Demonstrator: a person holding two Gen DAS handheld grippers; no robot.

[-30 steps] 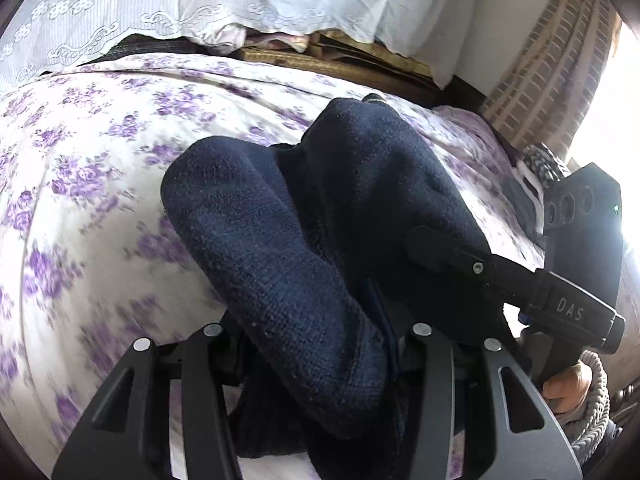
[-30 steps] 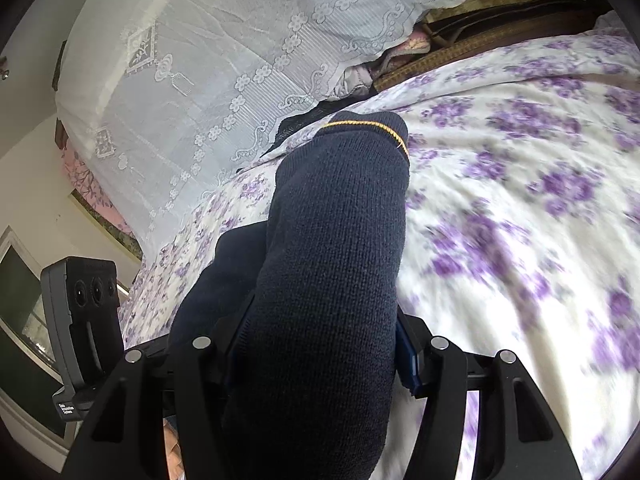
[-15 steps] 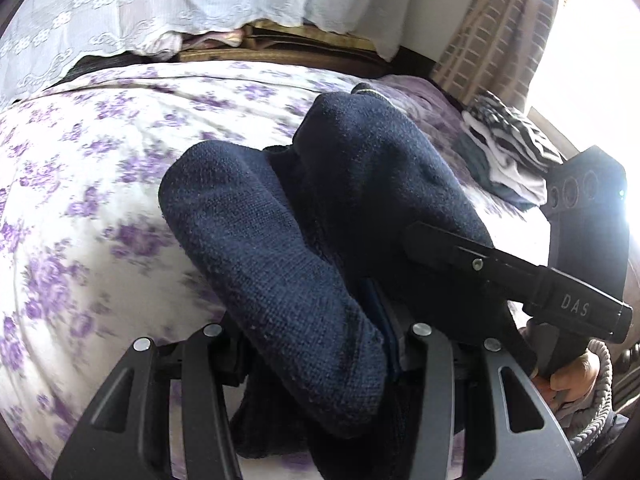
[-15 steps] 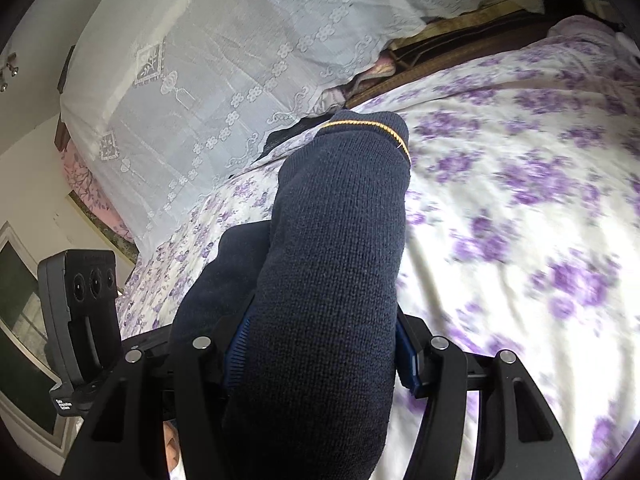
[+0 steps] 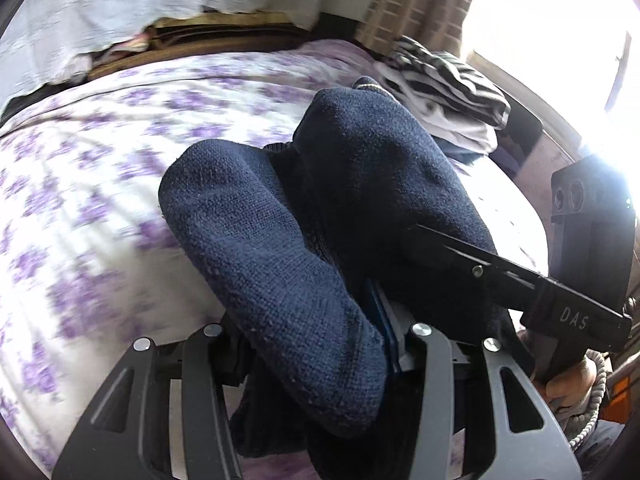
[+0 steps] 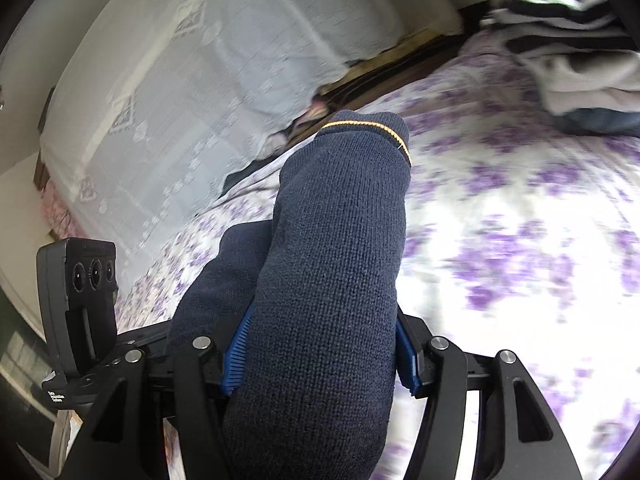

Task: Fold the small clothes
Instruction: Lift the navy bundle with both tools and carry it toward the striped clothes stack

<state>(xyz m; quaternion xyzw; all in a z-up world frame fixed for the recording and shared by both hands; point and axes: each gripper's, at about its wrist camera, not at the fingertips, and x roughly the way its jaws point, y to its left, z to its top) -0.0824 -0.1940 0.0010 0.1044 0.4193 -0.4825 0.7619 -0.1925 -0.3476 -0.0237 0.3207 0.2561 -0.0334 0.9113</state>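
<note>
A navy knitted sock (image 5: pixel 280 264) with a thin yellow stripe at its cuff (image 6: pixel 368 126) is folded over and held above the bed. My left gripper (image 5: pixel 316 344) is shut on the rounded near end of it. My right gripper (image 6: pixel 320 352) is shut on the thick cuff end (image 6: pixel 336 240), its blue pads (image 6: pixel 236 356) pressing both sides. In the left wrist view the right gripper's black finger (image 5: pixel 480 268) reaches in from the right onto the same sock. The fingertips of both grippers are hidden by the fabric.
The bed has a white sheet with purple flowers (image 5: pixel 100 184). A pile of clothes, striped black and white on top (image 5: pixel 448 92), lies at the bed's far right (image 6: pixel 572 48). A white lace cover (image 6: pixel 200 80) hangs behind. A hand (image 5: pixel 572 380) holds the right gripper.
Both grippers have carried the sock rightwards across the bed, grips unchanged. The striped clothes pile and the bright window have come into view.
</note>
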